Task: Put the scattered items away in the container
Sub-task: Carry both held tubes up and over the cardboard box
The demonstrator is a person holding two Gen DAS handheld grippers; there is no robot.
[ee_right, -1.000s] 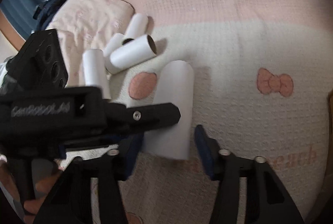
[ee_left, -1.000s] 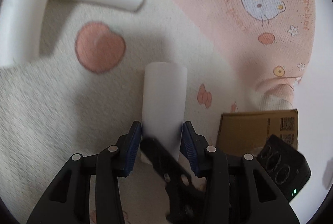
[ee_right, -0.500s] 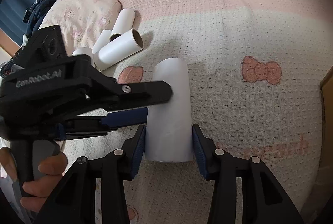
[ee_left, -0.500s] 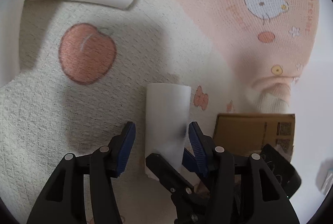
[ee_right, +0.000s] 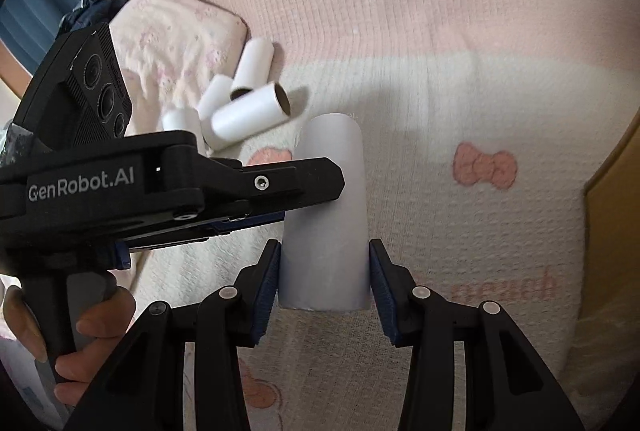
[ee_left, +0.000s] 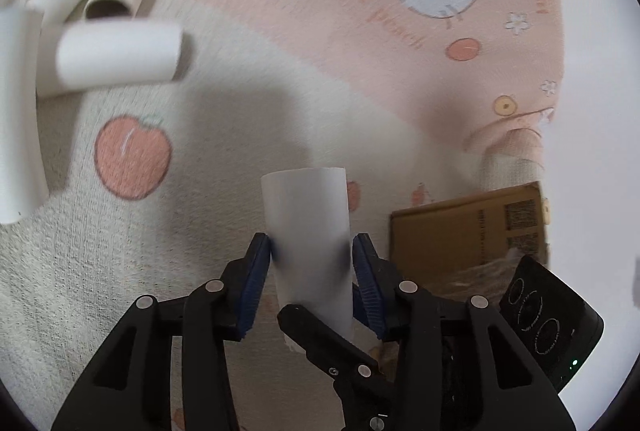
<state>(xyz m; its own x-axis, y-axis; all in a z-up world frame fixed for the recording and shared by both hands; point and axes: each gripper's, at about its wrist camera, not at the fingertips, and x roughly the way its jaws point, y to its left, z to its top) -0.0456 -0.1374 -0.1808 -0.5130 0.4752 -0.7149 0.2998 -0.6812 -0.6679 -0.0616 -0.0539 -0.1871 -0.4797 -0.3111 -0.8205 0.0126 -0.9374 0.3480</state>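
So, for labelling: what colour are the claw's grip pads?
Blue pads, on black arms; clearest in the right wrist view.

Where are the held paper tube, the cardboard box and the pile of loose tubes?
held paper tube (ee_right: 326, 215): right wrist view, middle of its white side wall.
cardboard box (ee_left: 468, 235): left wrist view, its brown outer face.
pile of loose tubes (ee_right: 250, 115): right wrist view, side of the nearest tube.

You see a white paper tube (ee_right: 325, 215) between blue pads (ee_right: 267, 289) on black fingers. At 10 o'clock: white tubes (ee_right: 250, 117), brown inside. The blanket (ee_right: 432, 79) runs pink above, cream below, printed with peaches, bows, a white cat face. At 3 o'clock: a brown cardboard box (ee_left: 468, 231).
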